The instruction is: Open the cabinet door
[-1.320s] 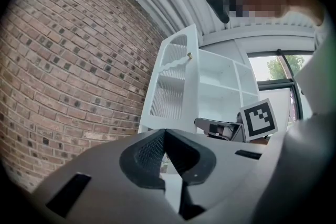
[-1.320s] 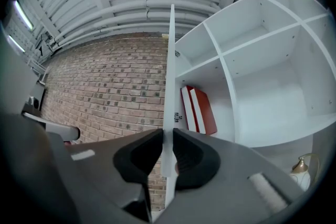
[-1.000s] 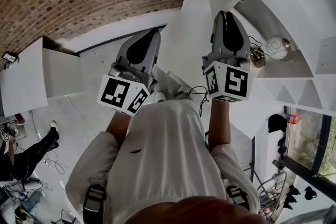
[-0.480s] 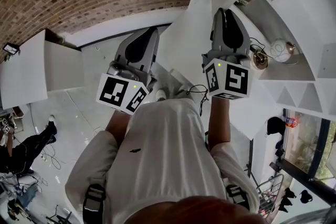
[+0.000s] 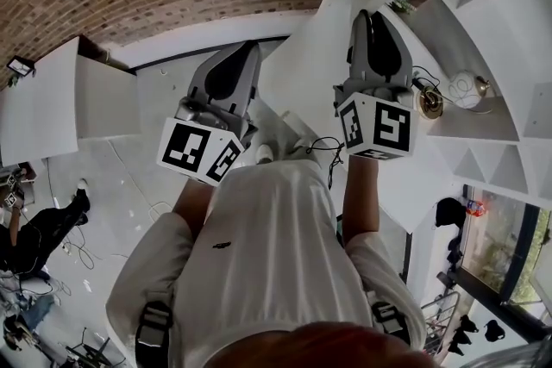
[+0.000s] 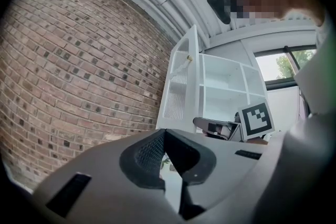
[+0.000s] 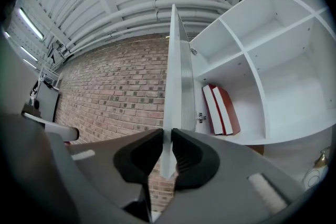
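At the cabinet (image 7: pixel 262 60), the door (image 7: pixel 178 76) stood swung out from the shelving. It appeared edge-on in the right gripper view, with two hinges visible on its inner side.

Right gripper (image 7: pixel 167 136): clenched on the door. The lower part of the panel's free edge sat between the jaws, and both pads pressed against its faces.

Left gripper (image 6: pixel 164 134): jaw tips closed together, nothing between them. It pointed roughly level, with the brick wall (image 6: pixel 79 71) to its left. It was beside the door and apart from it. In the left gripper view, the right gripper's marker cube (image 6: pixel 255 119) showed at the foot of the cabinet.

From the head view, both grippers were held side by side ahead of the person's torso (image 5: pixel 267 254), left beside right.

Two red books (image 7: pixel 223 110) leaned on a shelf just behind the lower hinge (image 7: pixel 199 117).
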`<action>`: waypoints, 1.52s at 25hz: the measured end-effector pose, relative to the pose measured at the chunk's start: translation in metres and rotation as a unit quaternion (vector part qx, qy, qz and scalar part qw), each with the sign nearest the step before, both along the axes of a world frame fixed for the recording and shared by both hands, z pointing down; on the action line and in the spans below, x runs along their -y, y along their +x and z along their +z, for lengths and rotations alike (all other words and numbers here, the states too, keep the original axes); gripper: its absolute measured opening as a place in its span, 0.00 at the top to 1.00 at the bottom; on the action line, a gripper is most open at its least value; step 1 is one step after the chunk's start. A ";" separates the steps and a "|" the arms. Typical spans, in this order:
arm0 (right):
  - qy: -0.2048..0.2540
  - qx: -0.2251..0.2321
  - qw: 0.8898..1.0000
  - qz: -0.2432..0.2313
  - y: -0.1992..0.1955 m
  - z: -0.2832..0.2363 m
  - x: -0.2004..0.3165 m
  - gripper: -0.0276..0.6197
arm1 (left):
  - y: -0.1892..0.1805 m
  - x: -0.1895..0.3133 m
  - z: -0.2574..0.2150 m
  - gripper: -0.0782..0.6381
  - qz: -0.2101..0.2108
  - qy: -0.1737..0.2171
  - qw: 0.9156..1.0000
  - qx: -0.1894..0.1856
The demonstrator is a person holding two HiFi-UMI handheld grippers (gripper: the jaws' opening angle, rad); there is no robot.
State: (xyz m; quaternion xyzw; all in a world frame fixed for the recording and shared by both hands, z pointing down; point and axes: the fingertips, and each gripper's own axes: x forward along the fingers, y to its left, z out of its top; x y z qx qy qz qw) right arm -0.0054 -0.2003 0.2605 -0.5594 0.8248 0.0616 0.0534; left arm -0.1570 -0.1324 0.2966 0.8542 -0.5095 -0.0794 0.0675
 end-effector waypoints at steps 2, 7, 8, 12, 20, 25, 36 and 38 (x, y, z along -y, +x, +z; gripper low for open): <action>0.001 0.001 1.000 -0.005 -0.003 0.000 0.000 0.85 | -0.001 -0.001 0.000 0.88 -0.003 0.000 1.000 0.000; 0.002 0.004 1.000 -0.015 -0.010 -0.001 0.001 0.85 | -0.006 -0.003 0.001 0.88 -0.010 -0.001 1.000 0.001; 0.002 0.003 1.000 -0.017 -0.011 -0.001 0.001 0.85 | -0.007 -0.003 0.001 0.88 -0.011 -0.002 1.000 0.001; 0.002 0.002 1.000 -0.030 -0.020 0.000 0.003 0.85 | -0.009 -0.003 0.002 0.88 -0.015 -0.002 1.000 0.003; 0.001 0.002 0.999 -0.054 -0.039 0.000 0.007 0.85 | -0.017 -0.001 0.000 0.88 -0.026 -0.001 1.000 0.002; 0.000 0.003 0.998 -0.067 -0.051 0.000 0.009 0.85 | -0.024 -0.001 0.001 0.88 -0.033 -0.002 0.999 0.001; 0.002 0.003 0.996 -0.085 -0.071 0.000 0.015 0.86 | -0.041 -0.001 0.003 0.88 -0.051 -0.005 0.999 -0.001; 0.002 0.003 0.996 -0.089 -0.075 0.000 0.017 0.86 | -0.045 0.000 0.003 0.88 -0.055 -0.004 0.998 -0.001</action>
